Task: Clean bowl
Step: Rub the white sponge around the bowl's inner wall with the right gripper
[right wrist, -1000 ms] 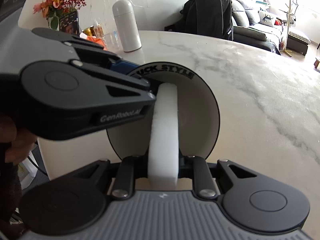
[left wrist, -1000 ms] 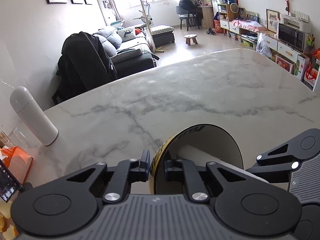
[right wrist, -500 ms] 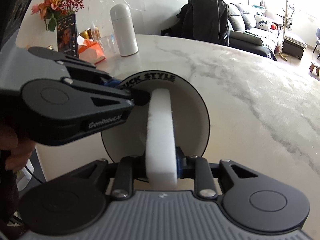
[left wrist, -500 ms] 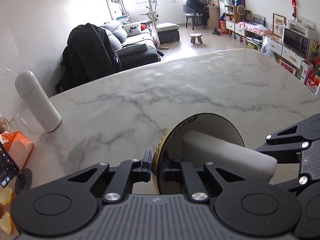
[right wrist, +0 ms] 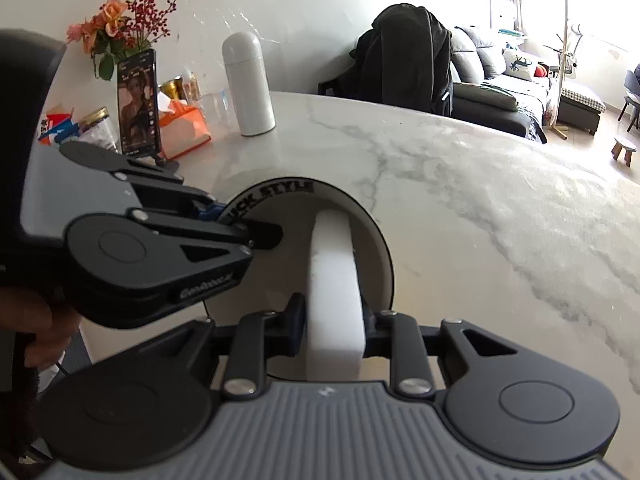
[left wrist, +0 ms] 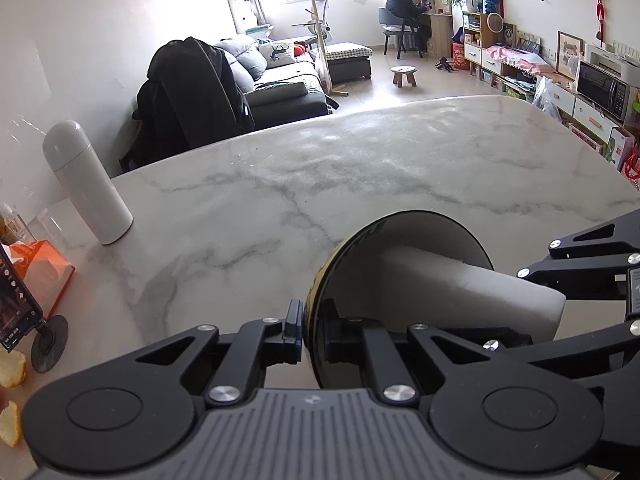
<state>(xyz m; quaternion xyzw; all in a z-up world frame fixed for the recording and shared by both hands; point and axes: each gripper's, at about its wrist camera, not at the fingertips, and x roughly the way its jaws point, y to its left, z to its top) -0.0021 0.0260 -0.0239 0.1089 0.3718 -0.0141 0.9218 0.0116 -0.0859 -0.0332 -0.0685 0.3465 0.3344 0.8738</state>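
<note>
I have the bowl (left wrist: 400, 264) tipped up on edge over the near part of the marble table (left wrist: 360, 168), its white inside facing my right side and its dark, yellow-marked outside facing left. My left gripper (left wrist: 310, 330) is clamped on the bowl's rim — one pad on the outside wall, the other inside — with the jaws drawn close together on it. My right gripper (right wrist: 334, 330) is squeezing a white sponge (right wrist: 334, 280), which stands on its narrow edge between the pads and reaches forward into the bowl, its far end against the white inner wall below the black lettering on the rim; those jaws have just been opening a little, yet the pads are pressed on the sponge. Taking the bowl as my mark: the white flask (left wrist: 86, 184) stands upright beyond it to the left, well apart, near the table's far edge. Left of the bowl, by the table's side edge, are an orange tissue box (left wrist: 46, 268) and a phone (right wrist: 138, 100) propped upright on a stand, with a vase of flowers (right wrist: 116, 32) behind the phone. A chair draped with a black coat (left wrist: 192, 92) stands past the table, behind the flask.
</note>
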